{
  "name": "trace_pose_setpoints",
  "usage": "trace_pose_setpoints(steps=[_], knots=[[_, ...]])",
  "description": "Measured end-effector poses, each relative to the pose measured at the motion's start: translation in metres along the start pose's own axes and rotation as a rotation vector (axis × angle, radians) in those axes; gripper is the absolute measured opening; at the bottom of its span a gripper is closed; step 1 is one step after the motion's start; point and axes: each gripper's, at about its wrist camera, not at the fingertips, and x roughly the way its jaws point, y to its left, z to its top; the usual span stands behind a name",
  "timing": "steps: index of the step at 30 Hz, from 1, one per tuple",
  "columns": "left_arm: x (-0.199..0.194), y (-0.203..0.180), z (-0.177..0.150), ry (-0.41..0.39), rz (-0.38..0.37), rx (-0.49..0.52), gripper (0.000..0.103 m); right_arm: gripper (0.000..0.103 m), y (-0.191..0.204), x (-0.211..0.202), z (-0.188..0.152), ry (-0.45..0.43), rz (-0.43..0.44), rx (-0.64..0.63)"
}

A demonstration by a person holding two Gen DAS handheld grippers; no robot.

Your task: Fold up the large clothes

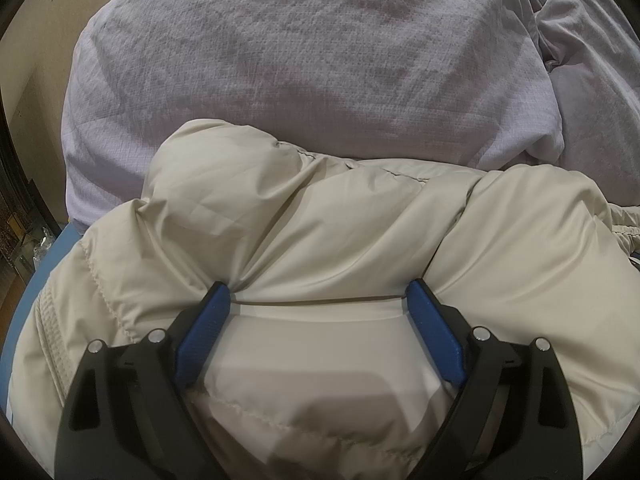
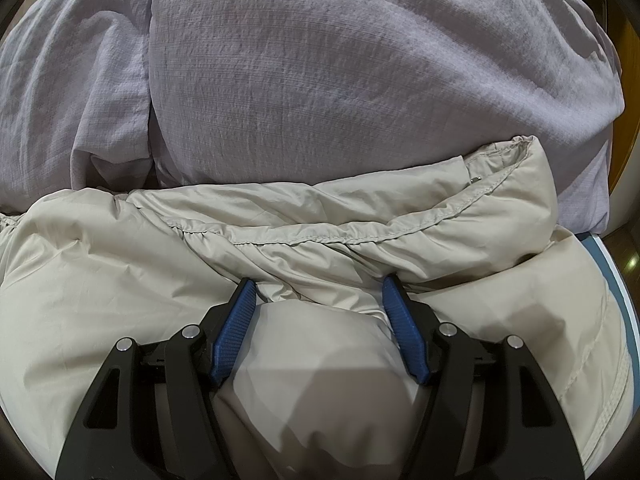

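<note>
Jacket (image 1: 320,240) in front, touching pillow (image 1: 300,52) behind it

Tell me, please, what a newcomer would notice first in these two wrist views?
First, the puffy cream jacket bunched across the lower half of both views, with a stitched, gathered hem running across the right wrist view. Next, the left gripper and right gripper, each with blue fingers spread wide and pressed into the jacket. Behind lies a lavender pillow, with crumpled lavender bedding beside it.
</note>
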Motion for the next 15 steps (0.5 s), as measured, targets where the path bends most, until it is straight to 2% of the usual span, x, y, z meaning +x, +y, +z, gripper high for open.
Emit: trace_pose_setpoints(steps=[12, 15], knots=[[-0.001, 0.0, -0.001, 0.001, 0.0, -0.001, 0.09, 0.067, 0.002, -0.013, 0.002, -0.029, -0.02, -0.014], [0.0, 0.0, 0.0, 0.001, 0.0, -0.001, 0.09, 0.067, 0.009, -0.03, 0.003, -0.054, 0.028, -0.002]])
